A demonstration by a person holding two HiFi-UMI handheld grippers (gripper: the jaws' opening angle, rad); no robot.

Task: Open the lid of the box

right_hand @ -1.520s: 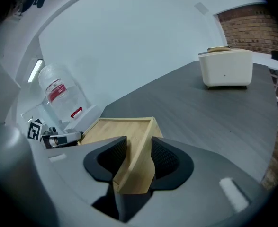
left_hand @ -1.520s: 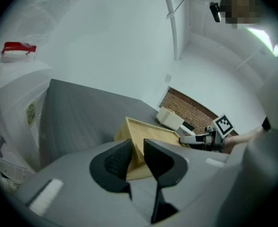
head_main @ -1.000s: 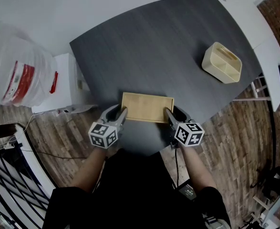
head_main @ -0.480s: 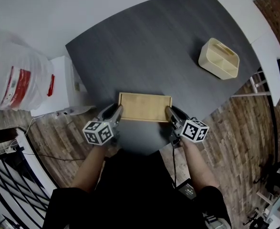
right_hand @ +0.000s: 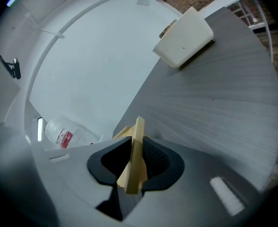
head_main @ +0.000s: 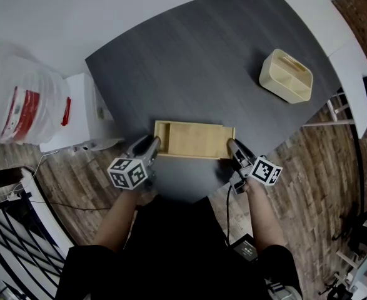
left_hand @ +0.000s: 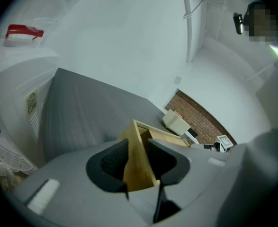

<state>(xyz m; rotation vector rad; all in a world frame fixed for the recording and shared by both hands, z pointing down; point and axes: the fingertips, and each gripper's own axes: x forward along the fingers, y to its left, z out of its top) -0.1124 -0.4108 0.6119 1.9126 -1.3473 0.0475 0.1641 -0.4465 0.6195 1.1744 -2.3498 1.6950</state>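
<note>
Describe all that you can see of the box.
The box is flat, oblong, pale wood, lying at the near edge of the dark table. Its sliding lid sits off toward the right, baring a strip of the inside at the left end. The left gripper has the left end wall between its opening jaws; the right gripper has the lid's right end between its closing jaws.

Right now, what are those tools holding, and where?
Left gripper: jaws, opening, on the left end wall of the box. Right gripper: jaws, closing, on the right edge of the lid.
</note>
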